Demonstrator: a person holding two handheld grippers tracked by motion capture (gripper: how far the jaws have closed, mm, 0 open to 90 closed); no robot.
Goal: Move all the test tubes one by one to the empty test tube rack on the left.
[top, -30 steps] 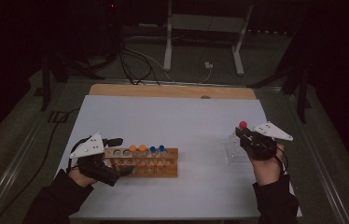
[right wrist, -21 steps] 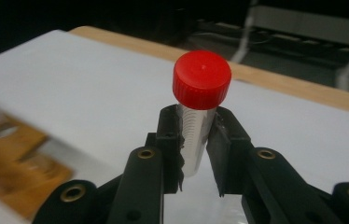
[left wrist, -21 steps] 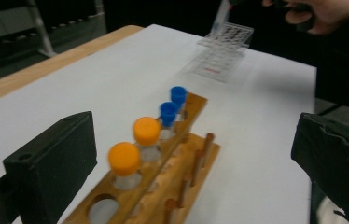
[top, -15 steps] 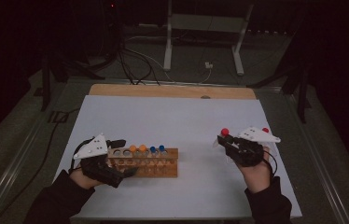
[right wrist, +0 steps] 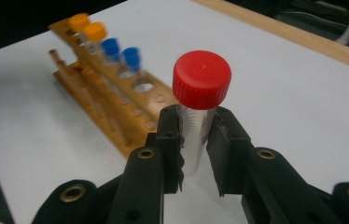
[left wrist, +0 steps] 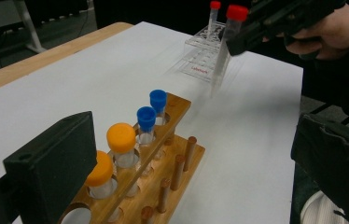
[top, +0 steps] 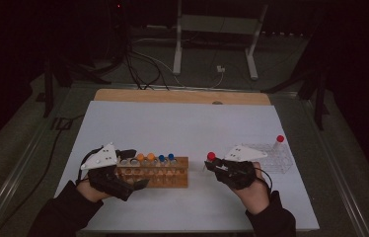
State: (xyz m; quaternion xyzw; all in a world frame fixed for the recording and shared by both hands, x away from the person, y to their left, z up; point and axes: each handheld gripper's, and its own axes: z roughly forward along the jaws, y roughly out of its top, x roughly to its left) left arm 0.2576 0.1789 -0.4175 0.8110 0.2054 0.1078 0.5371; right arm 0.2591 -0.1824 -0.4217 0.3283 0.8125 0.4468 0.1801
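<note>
So the right hand-held gripper has its jaws clamped on a red-capped tube, gripping the clear barrel just under the cap, and it's up in the air between the clear plastic rack on the right and the wooden rack on the left side of the worktop. Wooden rack already has two orange-capped tubes and two blue-capped tubes in its back row, with an empty hole next to the blues. The left hand-held gripper sits around the end of the wooden rack, jaws wide apart; can't tell if they actually touch it. My worry: the tube hangs a bit tilted in the left gripper view, so if it comes down like that the tip could catch the hole's edge, or knock the nearest blue cap. And if the rack isn't truly braced, a bump could shove it. One more red-capped tube waits in the clear rack.
</note>
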